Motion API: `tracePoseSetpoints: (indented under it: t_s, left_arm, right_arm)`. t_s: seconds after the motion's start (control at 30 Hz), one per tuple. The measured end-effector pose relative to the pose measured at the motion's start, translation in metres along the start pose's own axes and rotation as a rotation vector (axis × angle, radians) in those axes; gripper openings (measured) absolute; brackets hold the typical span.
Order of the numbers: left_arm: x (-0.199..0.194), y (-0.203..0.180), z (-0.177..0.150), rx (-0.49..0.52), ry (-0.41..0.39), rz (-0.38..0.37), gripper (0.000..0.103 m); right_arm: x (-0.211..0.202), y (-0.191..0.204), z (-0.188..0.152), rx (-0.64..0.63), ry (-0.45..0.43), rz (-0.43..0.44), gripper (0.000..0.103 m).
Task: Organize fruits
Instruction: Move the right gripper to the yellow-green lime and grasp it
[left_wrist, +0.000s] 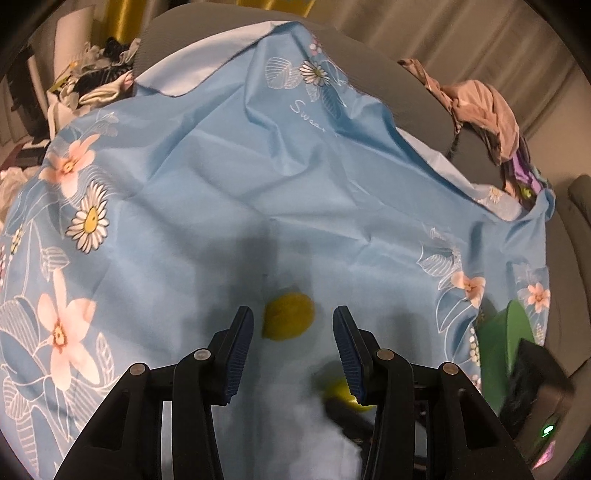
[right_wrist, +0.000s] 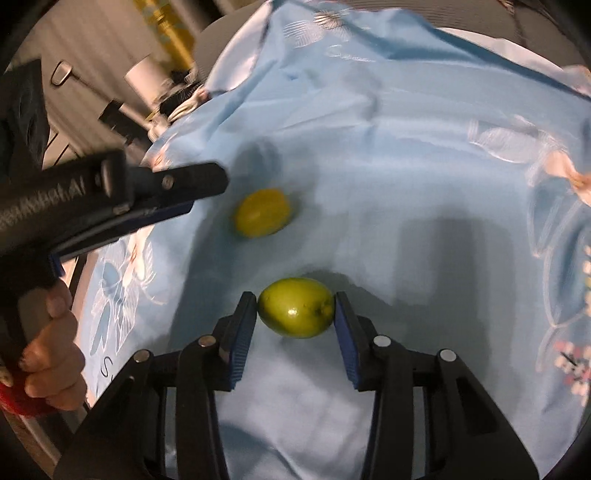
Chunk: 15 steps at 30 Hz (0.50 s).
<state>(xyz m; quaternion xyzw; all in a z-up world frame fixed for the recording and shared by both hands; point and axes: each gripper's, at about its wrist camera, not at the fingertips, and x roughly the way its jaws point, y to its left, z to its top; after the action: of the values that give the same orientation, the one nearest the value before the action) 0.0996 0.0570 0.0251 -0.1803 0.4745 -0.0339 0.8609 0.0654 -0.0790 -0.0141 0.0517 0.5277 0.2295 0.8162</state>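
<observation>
Right gripper (right_wrist: 295, 314) closed around a green lemon (right_wrist: 296, 307), both blue pads touching its ends, fruit on or just above the blue floral cloth (right_wrist: 406, 166). Left gripper (left_wrist: 293, 334) wide open, holding nothing, fingers either side of a yellow lemon (left_wrist: 289, 315) lying on the cloth just ahead; blurred, so height above it unclear. Risks: end-on pinch on a rounded fruit, may squirt out on lift; loose wrinkled cloth may snag or let the yellow one roll; grippers near each other, possible clash. Green container (left_wrist: 506, 339) at right edge, probably a bowl, contents hidden.
</observation>
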Motion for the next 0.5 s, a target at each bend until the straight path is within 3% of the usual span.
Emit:
tracePoseSetpoints:
  t_s: [0.3, 0.5]
  left_arm:
    - [0.037, -0.018, -0.003, 0.079, 0.059, 0.109, 0.045]
    - [0.044, -0.026, -0.003, 0.111, 0.017, 0.181, 0.044]
  right_arm:
    - [-0.027, -0.016, -0.005, 0.055, -0.047, 0.017, 0.043]
    - [-0.04, -0.023, -0.005, 0.072, -0.077, 0.019, 0.043]
